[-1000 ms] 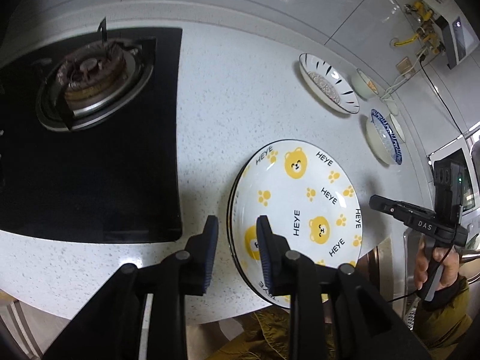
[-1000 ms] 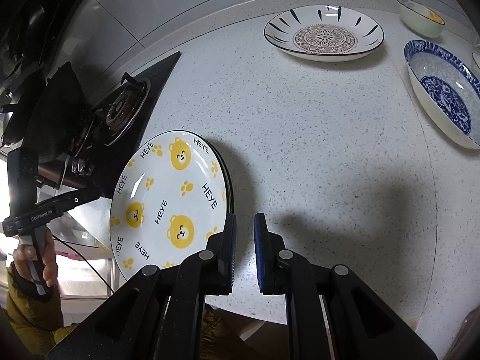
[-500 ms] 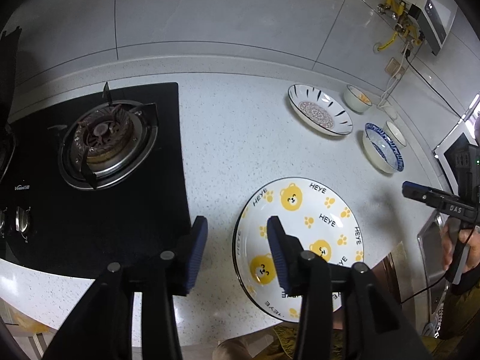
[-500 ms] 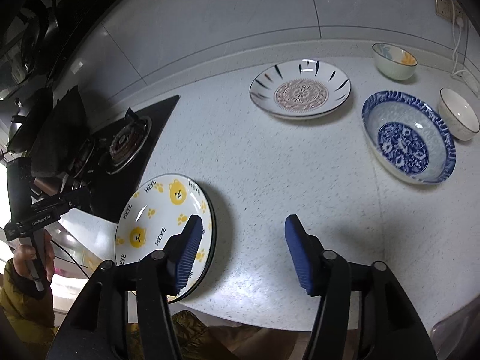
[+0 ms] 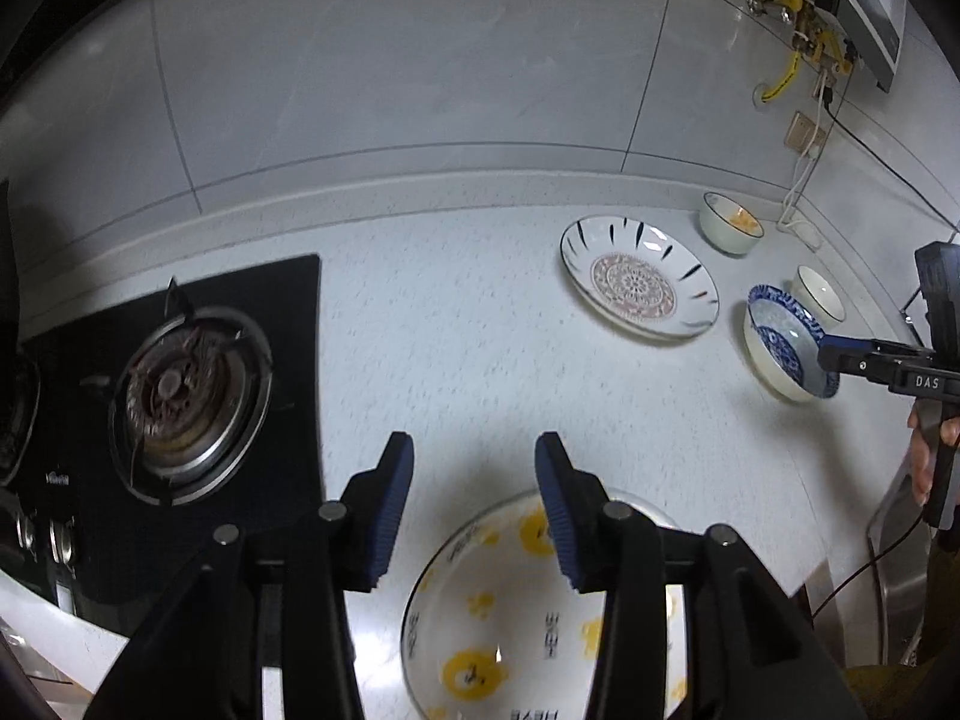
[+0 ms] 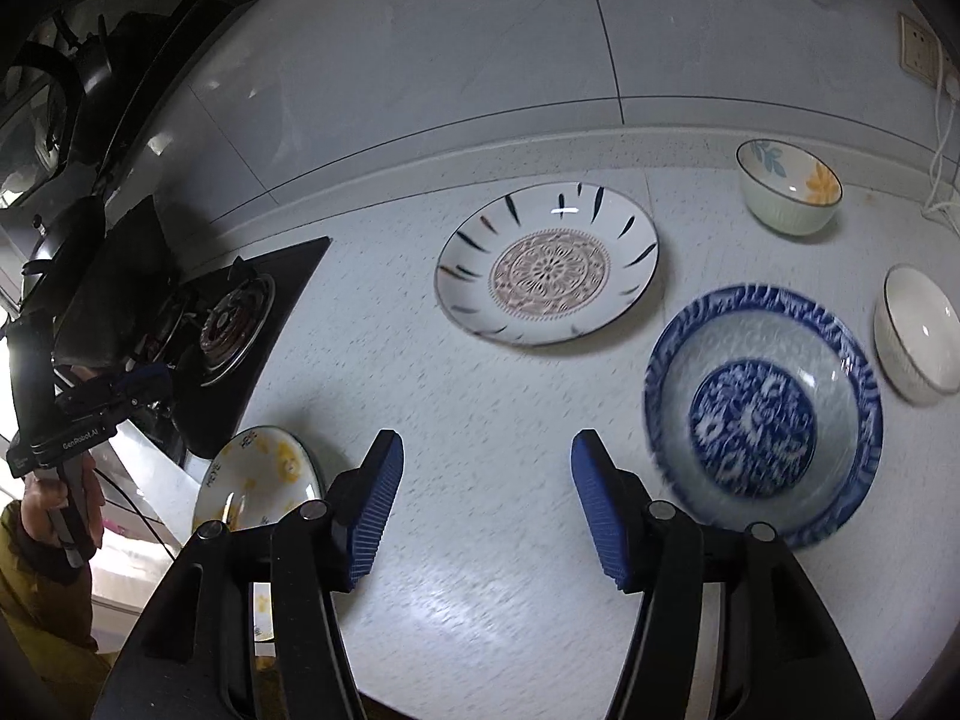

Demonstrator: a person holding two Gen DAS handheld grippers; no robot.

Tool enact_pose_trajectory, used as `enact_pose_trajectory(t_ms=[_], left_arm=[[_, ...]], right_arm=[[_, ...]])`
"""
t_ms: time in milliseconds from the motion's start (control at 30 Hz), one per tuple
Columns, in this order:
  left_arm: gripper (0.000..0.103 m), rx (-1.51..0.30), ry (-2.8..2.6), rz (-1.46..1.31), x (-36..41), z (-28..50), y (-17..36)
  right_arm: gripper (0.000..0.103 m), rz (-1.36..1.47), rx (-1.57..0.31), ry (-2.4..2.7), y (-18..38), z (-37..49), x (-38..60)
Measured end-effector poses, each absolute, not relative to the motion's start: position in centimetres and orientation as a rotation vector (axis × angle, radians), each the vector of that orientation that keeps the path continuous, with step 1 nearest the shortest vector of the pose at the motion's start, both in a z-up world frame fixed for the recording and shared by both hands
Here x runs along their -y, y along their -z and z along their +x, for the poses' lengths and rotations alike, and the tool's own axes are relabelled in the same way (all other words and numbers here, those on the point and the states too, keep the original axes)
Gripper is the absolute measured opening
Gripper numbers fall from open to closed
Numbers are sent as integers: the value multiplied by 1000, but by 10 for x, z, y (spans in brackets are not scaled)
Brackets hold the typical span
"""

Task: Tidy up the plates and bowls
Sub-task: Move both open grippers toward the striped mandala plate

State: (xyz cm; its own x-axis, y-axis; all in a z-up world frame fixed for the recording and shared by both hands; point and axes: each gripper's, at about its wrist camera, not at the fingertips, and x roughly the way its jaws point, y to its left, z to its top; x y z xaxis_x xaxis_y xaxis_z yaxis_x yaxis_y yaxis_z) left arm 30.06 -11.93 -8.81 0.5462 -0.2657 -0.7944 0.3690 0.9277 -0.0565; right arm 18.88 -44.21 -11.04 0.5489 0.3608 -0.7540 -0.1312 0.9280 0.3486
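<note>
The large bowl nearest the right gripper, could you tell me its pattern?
Blue floral bowl: banded rim, central medallion; clearest in the right wrist view.

The left gripper point(image 5: 474, 504) hangs with jaws apart over the counter point(image 5: 480, 330), the bear plate point(image 5: 516, 618) at 6 o'clock beneath it. A burner point(image 5: 186, 402) sits at 9 o'clock; a patterned plate point(image 5: 639, 285) and blue bowl point(image 5: 780, 342) lie toward 2 o'clock.

Left gripper point(image 5: 474, 501) empty, blue pads spread wide. Right gripper point(image 6: 486, 501) likewise agape, gripping nothing. Both hover, hand-held.
</note>
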Motion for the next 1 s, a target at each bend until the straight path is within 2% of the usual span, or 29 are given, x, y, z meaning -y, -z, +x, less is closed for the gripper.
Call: enact_pose_trajectory(t_ms=[467, 833, 1000], left_arm=[[41, -1041, 341, 14, 201, 410, 115], [41, -1215, 401, -162, 242, 483, 165], [48, -1256, 441, -159, 262, 500, 174]], right_arm=[[60, 214, -997, -379, 118, 307, 476], [65, 219, -1137, -354, 159, 372, 488], [65, 251, -1195, -330, 179, 383, 492]])
